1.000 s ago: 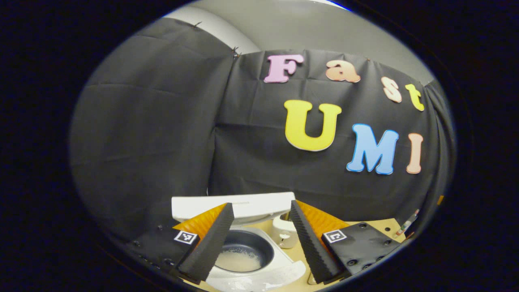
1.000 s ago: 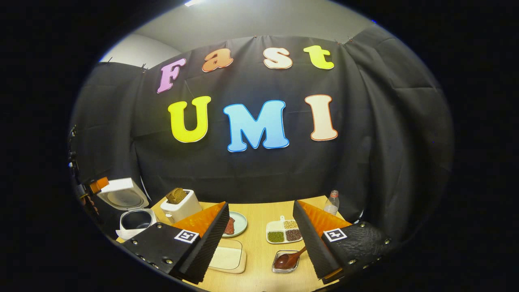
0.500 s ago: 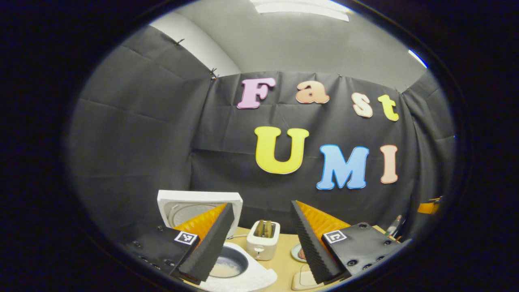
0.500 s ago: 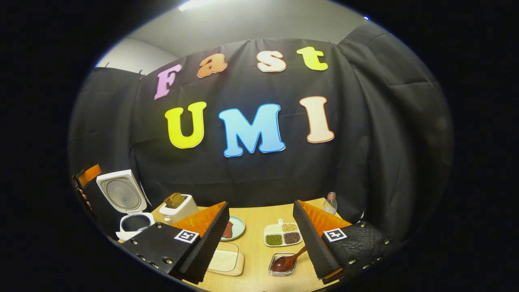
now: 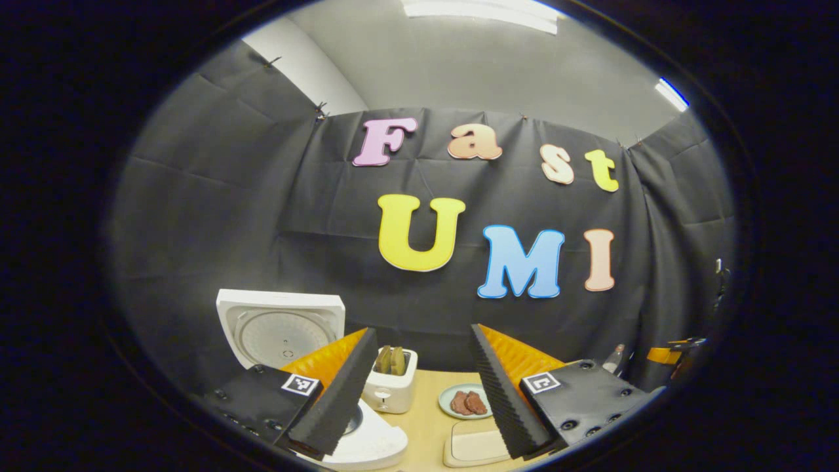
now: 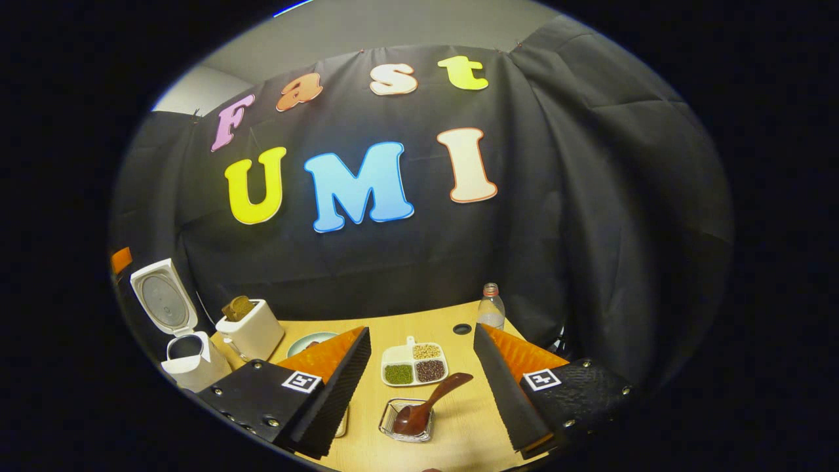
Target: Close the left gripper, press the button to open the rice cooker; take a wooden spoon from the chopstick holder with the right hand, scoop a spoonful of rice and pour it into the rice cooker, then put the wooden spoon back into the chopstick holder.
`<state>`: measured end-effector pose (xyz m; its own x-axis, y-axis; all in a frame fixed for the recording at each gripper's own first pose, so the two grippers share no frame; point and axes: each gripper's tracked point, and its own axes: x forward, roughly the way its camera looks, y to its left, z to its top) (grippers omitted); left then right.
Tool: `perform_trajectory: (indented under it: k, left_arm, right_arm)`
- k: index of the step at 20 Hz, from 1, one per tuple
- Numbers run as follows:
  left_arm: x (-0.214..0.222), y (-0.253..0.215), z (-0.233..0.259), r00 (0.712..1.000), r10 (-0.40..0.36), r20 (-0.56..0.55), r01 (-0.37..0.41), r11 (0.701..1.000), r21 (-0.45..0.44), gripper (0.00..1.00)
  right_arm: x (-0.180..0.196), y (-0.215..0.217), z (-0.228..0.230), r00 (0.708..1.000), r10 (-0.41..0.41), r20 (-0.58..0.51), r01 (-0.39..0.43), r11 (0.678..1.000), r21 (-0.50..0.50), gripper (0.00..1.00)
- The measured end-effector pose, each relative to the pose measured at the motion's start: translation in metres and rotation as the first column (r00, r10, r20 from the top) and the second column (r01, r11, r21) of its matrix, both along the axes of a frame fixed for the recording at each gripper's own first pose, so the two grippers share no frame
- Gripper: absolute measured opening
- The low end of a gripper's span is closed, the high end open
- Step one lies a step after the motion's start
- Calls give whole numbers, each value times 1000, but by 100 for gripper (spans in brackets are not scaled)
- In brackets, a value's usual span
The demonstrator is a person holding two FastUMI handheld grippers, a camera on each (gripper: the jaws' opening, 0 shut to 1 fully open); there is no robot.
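The white rice cooker (image 5: 370,446) stands with its lid (image 5: 278,330) raised; the left gripper (image 5: 423,393) hangs open, back from it and above the table, with nothing between its fingers. In the right gripper view the cooker (image 6: 188,367) sits far left, lid (image 6: 160,301) up. A dark wooden spoon (image 6: 436,396) lies with its bowl in a small shallow holder (image 6: 393,429) and its handle pointing up and right. The right gripper (image 6: 423,393) is open above the table, the spoon showing between its fingers but farther off.
On the wooden table (image 6: 472,419) stand a white toaster (image 6: 249,333) with bread, a plate (image 5: 464,401) of meat, a cream tray (image 5: 473,449), a divided dish (image 6: 414,364) of beans and a small bottle (image 6: 490,307). A cable hole (image 6: 462,328) lies near the bottle.
The left gripper has drawn back and up from the cooker, whose pot has slid out under its left finger. The right gripper's view has swung so that the spoon now lies midway between its fingers.
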<state>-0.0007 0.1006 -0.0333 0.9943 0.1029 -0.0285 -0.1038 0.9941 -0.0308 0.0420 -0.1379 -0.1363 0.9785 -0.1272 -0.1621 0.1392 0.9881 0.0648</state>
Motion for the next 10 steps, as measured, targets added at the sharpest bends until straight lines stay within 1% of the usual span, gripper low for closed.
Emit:
perform_trajectory:
  k: [6,10]
  left_arm:
    - [-2,-12,-6,999,-3,-32,4,999,33,98]
    - [-3,-18,-11,998,4,-58,-1,999,49,96]
  right_arm:
    - [25,-23,-72,993,-37,-110,48,994,94,96]
    - [39,-28,-114,984,-30,-178,58,986,155,96]
